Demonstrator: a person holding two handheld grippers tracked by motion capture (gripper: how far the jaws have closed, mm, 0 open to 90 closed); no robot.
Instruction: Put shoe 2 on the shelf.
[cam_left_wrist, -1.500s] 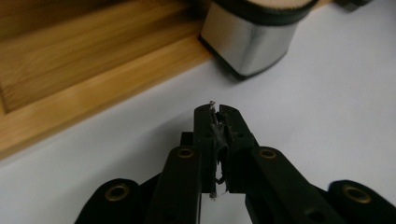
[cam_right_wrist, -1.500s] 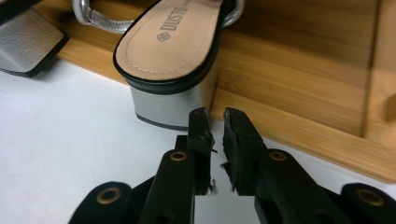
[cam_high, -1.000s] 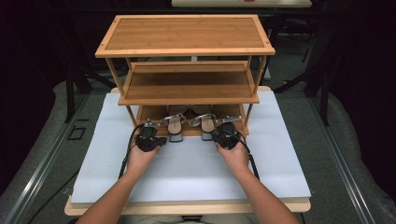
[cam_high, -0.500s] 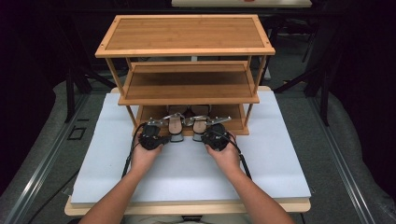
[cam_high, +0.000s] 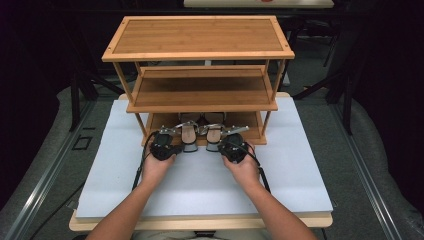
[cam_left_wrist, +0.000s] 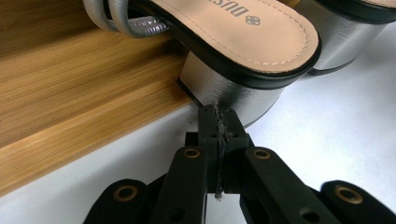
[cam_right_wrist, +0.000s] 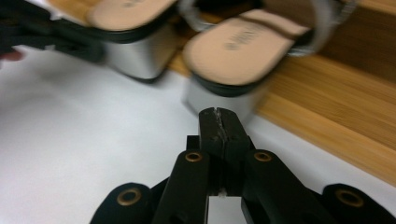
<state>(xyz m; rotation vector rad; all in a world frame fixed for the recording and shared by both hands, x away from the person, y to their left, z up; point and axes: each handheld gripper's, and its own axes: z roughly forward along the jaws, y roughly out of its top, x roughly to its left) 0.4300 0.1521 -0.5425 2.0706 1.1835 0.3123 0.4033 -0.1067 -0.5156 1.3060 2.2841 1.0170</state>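
In the left gripper view, the left gripper (cam_left_wrist: 218, 122) is seen at lower centre with its two black jaws pressed flat together, nothing held between them; their tips meet the silver block heel of the left sandal (cam_left_wrist: 243, 42), which fills the upper middle of that frame. In the right gripper view, the right gripper (cam_right_wrist: 219, 125) is likewise seen at lower centre with jaws closed tight on nothing, their tips at the heel of the right sandal (cam_right_wrist: 238, 51), blurred at upper centre. In the high view, the left gripper (cam_high: 172, 133) and the right gripper (cam_high: 234, 131) are seen just below the middle of the frame, each held in a hand, with the left sandal (cam_high: 189, 136) and the right sandal (cam_high: 215, 135) side by side between them. The sandals' toes are set on the bottom shelf of the bamboo rack (cam_high: 200, 35), while their heels overhang its front edge above the white board (cam_high: 200, 185).
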